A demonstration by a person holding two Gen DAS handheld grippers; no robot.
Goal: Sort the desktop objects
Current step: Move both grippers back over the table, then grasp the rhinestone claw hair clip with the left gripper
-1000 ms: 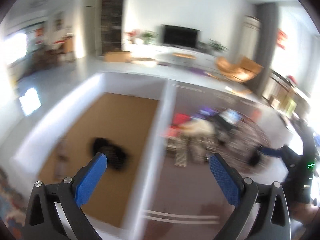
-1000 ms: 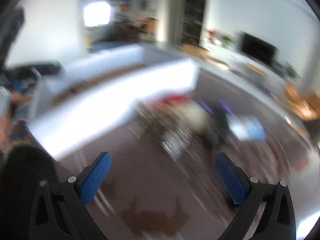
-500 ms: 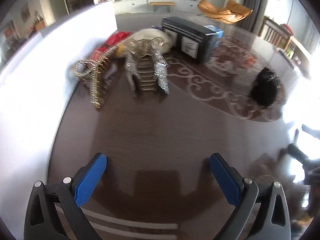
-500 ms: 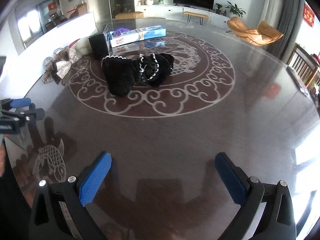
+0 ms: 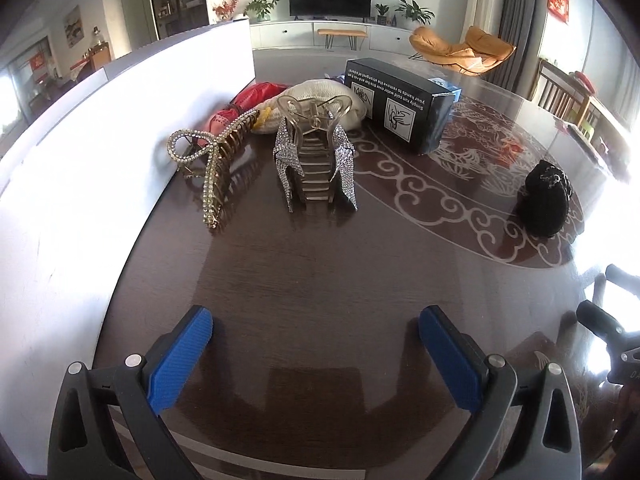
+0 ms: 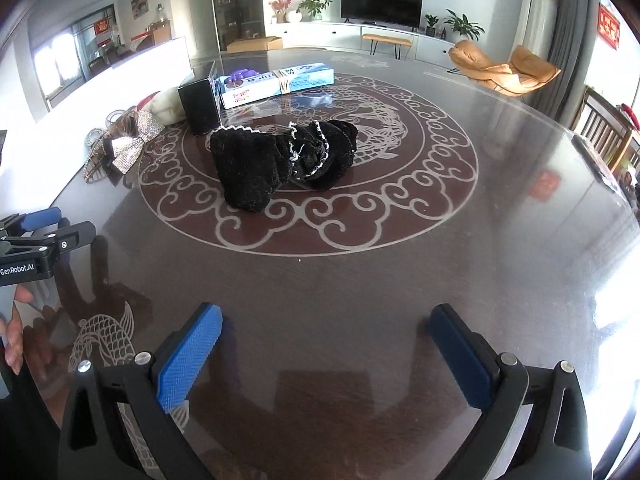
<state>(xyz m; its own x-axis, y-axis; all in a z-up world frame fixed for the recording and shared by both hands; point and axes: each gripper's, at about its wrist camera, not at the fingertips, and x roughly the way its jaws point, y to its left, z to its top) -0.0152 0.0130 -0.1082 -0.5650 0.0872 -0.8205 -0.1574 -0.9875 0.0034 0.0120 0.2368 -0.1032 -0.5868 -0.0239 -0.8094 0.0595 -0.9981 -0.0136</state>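
Bare table [image 5: 320, 280] ahead; white wall [image 5: 80, 200] blocks left.

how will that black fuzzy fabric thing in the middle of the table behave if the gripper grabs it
The black fabric bundle lies slumped in soft folds, so it is probably floppy and will sag. It looks plush and light, unlikely to roll. Its beaded trim might snag.

Dark glossy table [image 6: 500, 280], pale scroll ring; black cloth bundle [image 6: 280, 164] at centre; black box [image 5: 400, 102], two hair claws [image 5: 316, 160] far left; white bin [image 5: 120, 160] alongside.
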